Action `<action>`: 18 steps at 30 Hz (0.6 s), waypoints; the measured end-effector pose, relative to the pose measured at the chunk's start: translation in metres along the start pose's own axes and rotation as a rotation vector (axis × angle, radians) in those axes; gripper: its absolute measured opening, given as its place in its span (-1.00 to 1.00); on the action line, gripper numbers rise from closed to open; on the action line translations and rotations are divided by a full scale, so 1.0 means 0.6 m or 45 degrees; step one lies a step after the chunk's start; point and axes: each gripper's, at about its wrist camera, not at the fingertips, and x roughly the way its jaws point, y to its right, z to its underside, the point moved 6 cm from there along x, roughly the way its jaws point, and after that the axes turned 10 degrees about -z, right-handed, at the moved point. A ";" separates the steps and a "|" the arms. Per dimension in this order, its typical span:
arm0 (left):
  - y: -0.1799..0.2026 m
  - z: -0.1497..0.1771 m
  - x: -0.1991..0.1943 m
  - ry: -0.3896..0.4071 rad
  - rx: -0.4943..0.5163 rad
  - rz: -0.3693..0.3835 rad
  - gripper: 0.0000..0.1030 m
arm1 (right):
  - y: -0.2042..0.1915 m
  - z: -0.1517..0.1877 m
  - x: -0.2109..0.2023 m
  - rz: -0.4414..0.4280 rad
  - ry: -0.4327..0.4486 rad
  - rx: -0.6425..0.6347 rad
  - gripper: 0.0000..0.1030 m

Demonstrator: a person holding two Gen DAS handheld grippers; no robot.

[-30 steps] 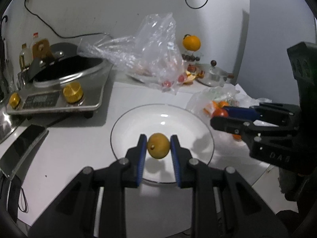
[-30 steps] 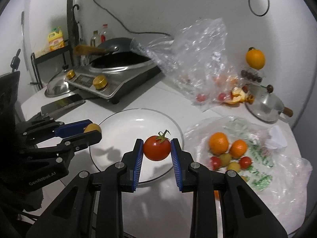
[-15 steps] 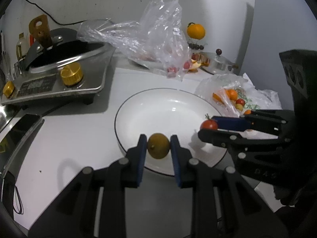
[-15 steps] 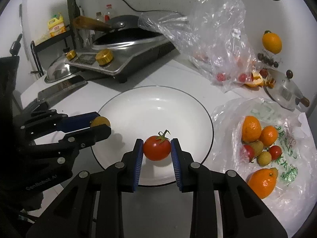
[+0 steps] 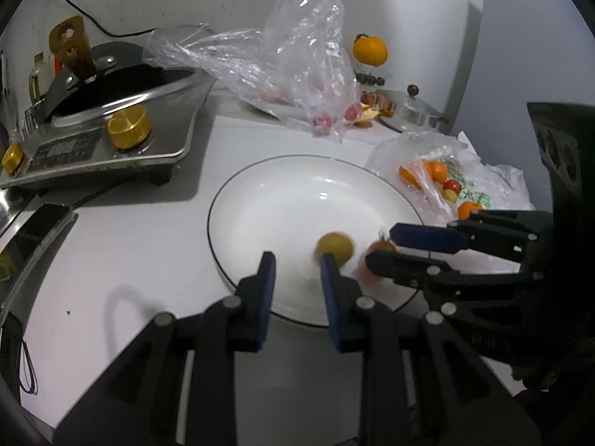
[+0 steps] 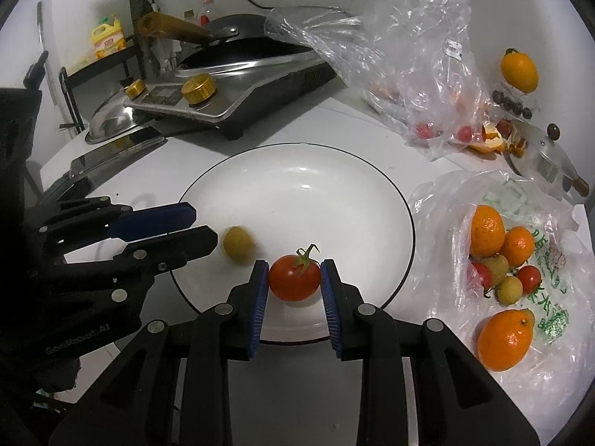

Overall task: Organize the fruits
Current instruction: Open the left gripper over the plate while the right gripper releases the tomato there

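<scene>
A white plate (image 5: 282, 193) (image 6: 297, 171) lies on the white table. My left gripper (image 5: 297, 264) is open and empty over the plate's near rim; it shows at the left of the right wrist view (image 6: 202, 228). A small yellow-brown fruit (image 5: 334, 248) (image 6: 238, 242), blurred, is on the plate just past the left gripper's right finger. My right gripper (image 6: 294, 277) is shut on a red tomato (image 6: 294, 278) low over the plate; the tomato (image 5: 381, 247) shows between its fingers in the left wrist view.
A clear bag with oranges, tomatoes and small fruits (image 6: 498, 256) (image 5: 442, 182) lies right of the plate. A cooker with a pan (image 5: 104, 126) (image 6: 230, 85) stands at the left. Another bag (image 6: 401, 55), a pot lid (image 6: 546, 156) and an orange (image 6: 518, 70) stand behind.
My left gripper opened and let go of the yellow-brown fruit, which now lies on the plate. Both grippers moved lower over the plate. The right gripper still holds the tomato.
</scene>
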 end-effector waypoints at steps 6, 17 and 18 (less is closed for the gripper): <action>0.008 -0.007 -0.012 0.014 0.008 -0.032 -0.39 | 0.002 -0.003 -0.022 0.008 0.042 -0.001 -0.40; 0.035 -0.028 -0.046 0.091 -0.008 -0.050 0.04 | 0.031 0.001 -0.085 0.036 0.128 0.023 -0.39; 0.041 -0.031 -0.049 0.097 -0.008 -0.050 0.04 | 0.034 0.002 -0.090 0.039 0.136 0.025 -0.39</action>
